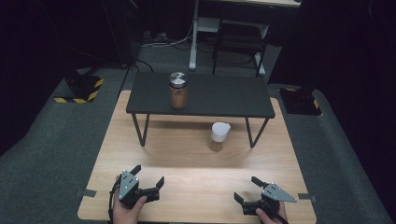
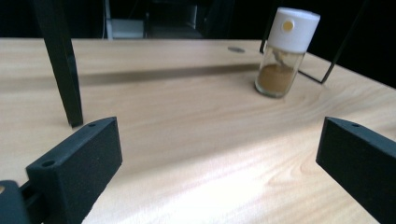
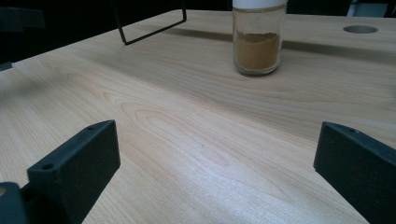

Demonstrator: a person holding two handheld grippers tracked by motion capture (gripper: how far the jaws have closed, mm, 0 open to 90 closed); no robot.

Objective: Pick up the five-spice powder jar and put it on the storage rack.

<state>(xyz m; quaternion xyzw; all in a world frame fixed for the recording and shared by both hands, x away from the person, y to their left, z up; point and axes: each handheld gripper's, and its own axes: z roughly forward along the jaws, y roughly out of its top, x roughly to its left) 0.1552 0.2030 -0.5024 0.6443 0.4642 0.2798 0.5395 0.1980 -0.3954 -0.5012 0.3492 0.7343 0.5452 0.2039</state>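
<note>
A small glass spice jar [image 1: 219,136] with a white cap and brown powder stands upright on the wooden table [image 1: 187,158], just in front of a low black shelf [image 1: 201,95]. On that shelf stands a second jar [image 1: 178,90] with a silver lid and brown contents. My left gripper [image 1: 148,178] rests near the table's front left, open and holding nothing. At the front right my right gripper [image 1: 247,189] is also open and bare. The white-capped jar [image 2: 284,52] stands far ahead between the left jaws, and the same jar [image 3: 258,38] is far ahead in the right gripper view.
The shelf stands on thin black wire legs [image 1: 140,129]; one leg [image 2: 63,65] rises close ahead of my left gripper. A cable hole [image 3: 360,29] is set in the tabletop. Beyond the table are dark carpet, a desk frame [image 1: 196,37] and yellow-black striped stand bases [image 1: 79,91].
</note>
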